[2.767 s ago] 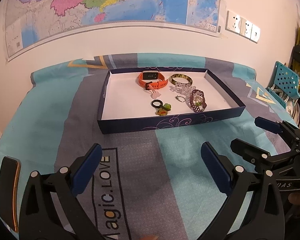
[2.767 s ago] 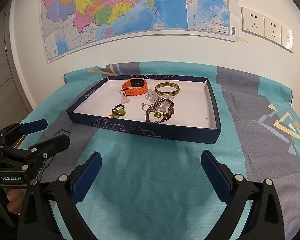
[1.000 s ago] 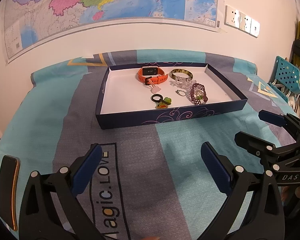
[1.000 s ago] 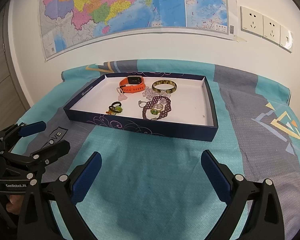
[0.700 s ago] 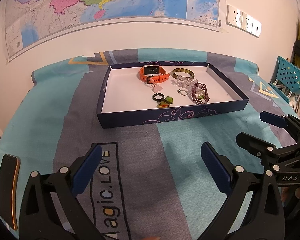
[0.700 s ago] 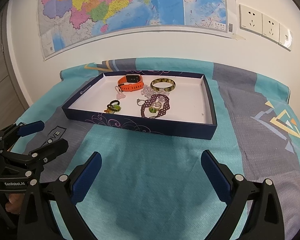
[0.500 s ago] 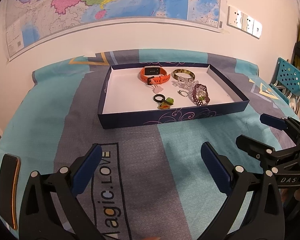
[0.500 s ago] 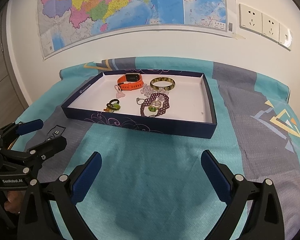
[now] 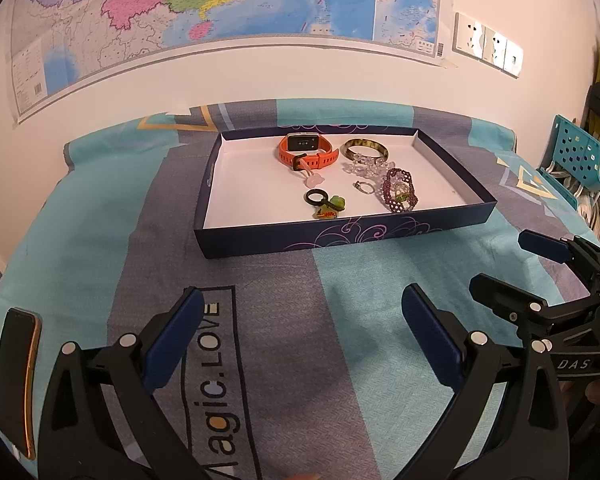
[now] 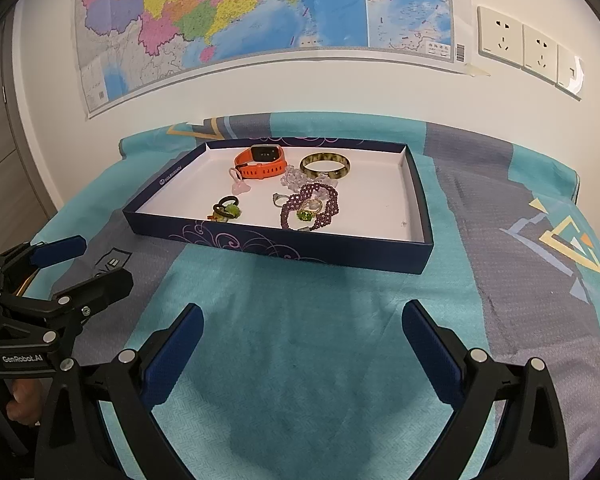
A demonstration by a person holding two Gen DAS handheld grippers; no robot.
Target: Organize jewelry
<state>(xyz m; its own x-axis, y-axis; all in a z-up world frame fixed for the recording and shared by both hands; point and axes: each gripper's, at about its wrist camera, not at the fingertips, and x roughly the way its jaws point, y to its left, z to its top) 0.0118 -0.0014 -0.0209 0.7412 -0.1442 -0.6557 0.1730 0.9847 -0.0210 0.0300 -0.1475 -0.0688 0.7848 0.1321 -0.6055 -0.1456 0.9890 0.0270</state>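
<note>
A dark blue tray with a white floor sits on the teal and grey cloth. Inside lie an orange watch, a green bangle, a clear bead bracelet, a small ring, a purple bead bracelet, a pink charm and a black ring with green charms. My left gripper and right gripper both stand open over the cloth, well short of the tray and holding nothing.
A phone lies at the cloth's left edge. The wall behind carries a map and sockets. A teal perforated chair stands at the far right. Bare cloth stretches between both grippers and the tray.
Both grippers stay open and have drifted only slightly; the tray sits a little further away and more centred in both views. The jewelry has not moved.
</note>
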